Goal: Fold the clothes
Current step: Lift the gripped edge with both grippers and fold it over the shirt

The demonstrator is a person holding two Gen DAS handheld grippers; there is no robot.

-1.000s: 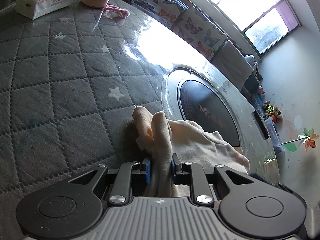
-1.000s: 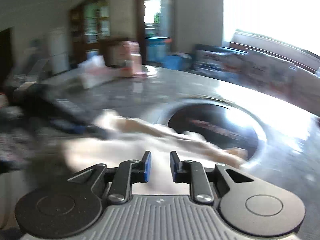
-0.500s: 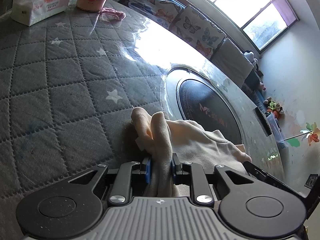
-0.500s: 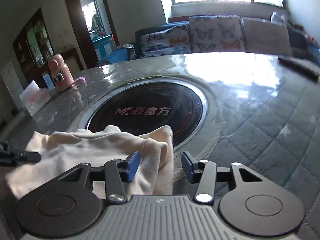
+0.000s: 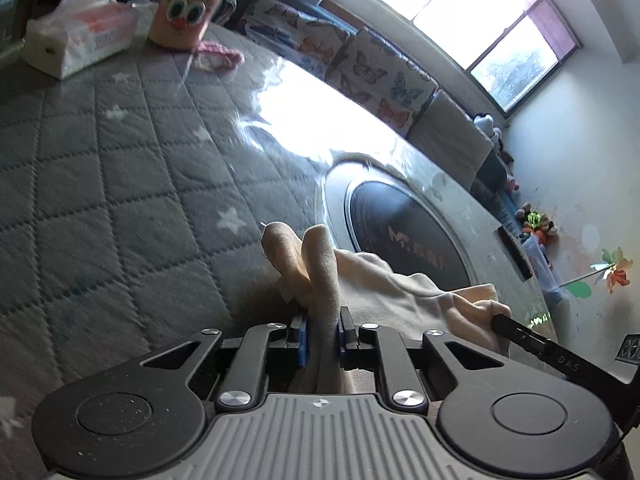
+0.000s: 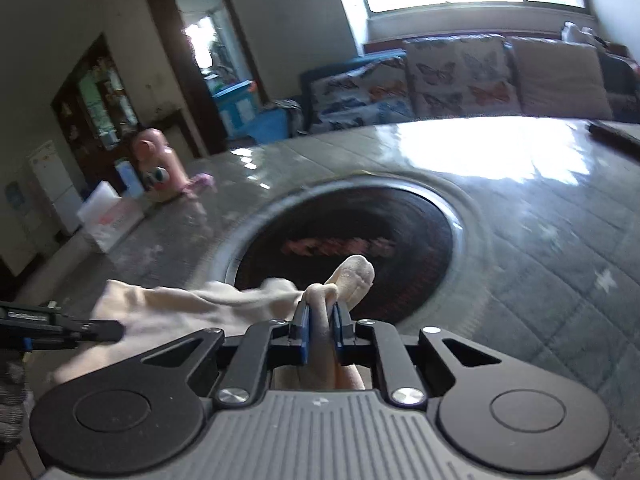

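Both tongs are gripping the cream garment [image 5: 400, 292] lying at the round cooktop's [image 5: 400, 228] six o'clock edge. The left gripper [image 5: 323, 334] is clamping one bunched end, and the right gripper [image 6: 320, 330] is pinching the opposite end, likely stretching the cloth between them for a fold.

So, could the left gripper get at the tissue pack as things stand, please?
Probably not yet: the left gripper is shut on the cream garment. The quilted cover towards the tissue pack looks bare.

I see one soft cream cloth [image 5: 400, 292] and my two grippers, the left gripper [image 5: 323, 334] and the right gripper [image 6: 321, 330]. There is one tissue pack [image 5: 76, 42], one pink bottle [image 5: 186, 12] with two big eyes, and one round black plate [image 5: 404, 232] in the table. I count three cushions [image 5: 380, 76] by one window [image 5: 468, 12].
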